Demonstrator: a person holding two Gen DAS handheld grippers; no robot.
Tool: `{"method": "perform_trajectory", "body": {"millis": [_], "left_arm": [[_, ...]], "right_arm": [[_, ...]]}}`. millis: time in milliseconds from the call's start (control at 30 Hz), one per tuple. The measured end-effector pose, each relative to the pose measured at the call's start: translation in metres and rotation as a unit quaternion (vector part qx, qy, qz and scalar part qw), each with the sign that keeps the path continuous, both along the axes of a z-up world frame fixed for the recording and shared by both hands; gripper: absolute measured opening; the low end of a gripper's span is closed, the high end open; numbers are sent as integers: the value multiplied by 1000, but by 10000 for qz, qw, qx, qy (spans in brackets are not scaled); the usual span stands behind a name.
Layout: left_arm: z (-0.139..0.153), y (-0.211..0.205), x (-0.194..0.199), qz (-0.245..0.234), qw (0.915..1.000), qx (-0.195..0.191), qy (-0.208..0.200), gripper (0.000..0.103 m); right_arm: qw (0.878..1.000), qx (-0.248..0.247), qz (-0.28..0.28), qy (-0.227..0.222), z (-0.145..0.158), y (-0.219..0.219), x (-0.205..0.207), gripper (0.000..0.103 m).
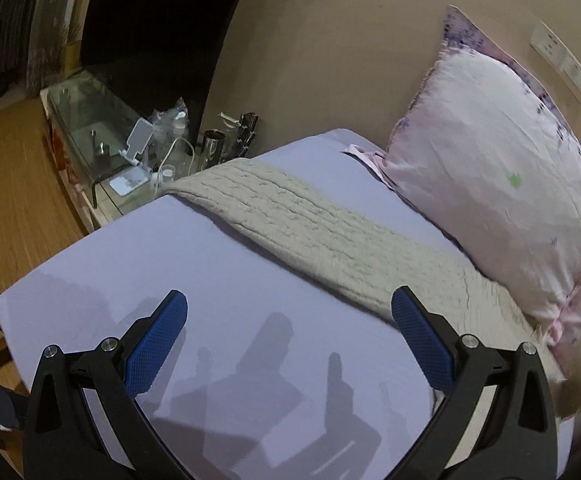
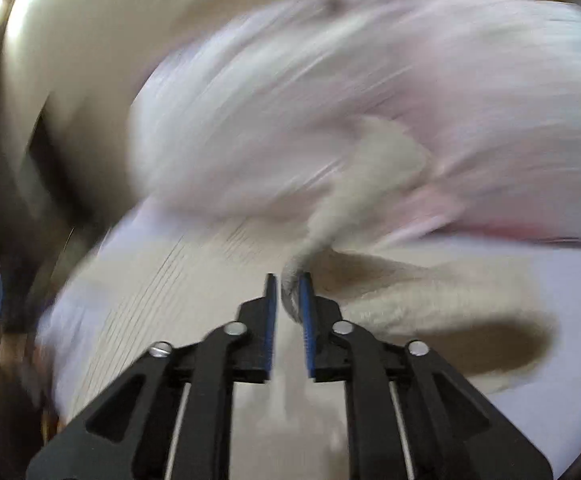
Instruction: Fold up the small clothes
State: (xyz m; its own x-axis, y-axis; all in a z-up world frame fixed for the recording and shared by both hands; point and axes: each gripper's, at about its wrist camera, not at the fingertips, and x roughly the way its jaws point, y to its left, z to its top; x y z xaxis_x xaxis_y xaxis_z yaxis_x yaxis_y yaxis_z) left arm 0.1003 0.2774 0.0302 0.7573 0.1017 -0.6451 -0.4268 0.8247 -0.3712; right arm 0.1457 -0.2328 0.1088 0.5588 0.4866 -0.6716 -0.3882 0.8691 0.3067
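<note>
- left gripper spread wide, holding nothing, hovering over bare lavender sheet
- knit, beige cable-knit piece, lies ahead of the left gripper and runs off to its right, flat across the sheet, its far end near the bed edge
- pillow beyond the knit, to the right of the left gripper, leaning on the wall
- right gripper clenched on a bunched edge of the knit; cloth sits between the blue pads, rest trails off to its right
- right view heavily motion-blurred, so which corner or hem is pinched can't be told
- judged step: right side lifting or dragging one end to start a fold, fold not yet made
- to do it well: keep the pinch firm, knit is thick and stretchy so it may sag or slip
- bring the left gripper forward to take the opposite corner so the edge travels straight
- lift just clear of the sheet, lay edge on edge, then let go
- risk: one-sided pull skews the knit or rucks the sheet; keep off the pillow
</note>
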Motion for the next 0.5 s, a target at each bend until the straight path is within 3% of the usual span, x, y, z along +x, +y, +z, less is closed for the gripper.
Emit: {"method": "perform_trajectory", "body": {"millis": [67, 133, 267, 433, 500], "left_arm": [[-3, 8, 6, 51, 9997, -247, 10, 102], [-9, 21, 12, 177, 9980, -611, 28, 95], [-23, 44, 23, 403, 9883, -1470, -63, 75], [-29, 80, 38, 926, 9745, -2026, -261, 66], [-32, 93, 43, 1089, 9691, -2192, -289, 50]], "right_arm": [[9995, -19, 306, 15, -14, 26, -5, 62], [9989, 268, 265, -274, -21, 26, -10, 73], [9918, 1223, -1, -356, -29, -6, -6, 80], [9847, 1686, -431, -130, -33, -35, 7, 81], [9828, 1773, -508, -106, -34, -40, 10, 82]]}}
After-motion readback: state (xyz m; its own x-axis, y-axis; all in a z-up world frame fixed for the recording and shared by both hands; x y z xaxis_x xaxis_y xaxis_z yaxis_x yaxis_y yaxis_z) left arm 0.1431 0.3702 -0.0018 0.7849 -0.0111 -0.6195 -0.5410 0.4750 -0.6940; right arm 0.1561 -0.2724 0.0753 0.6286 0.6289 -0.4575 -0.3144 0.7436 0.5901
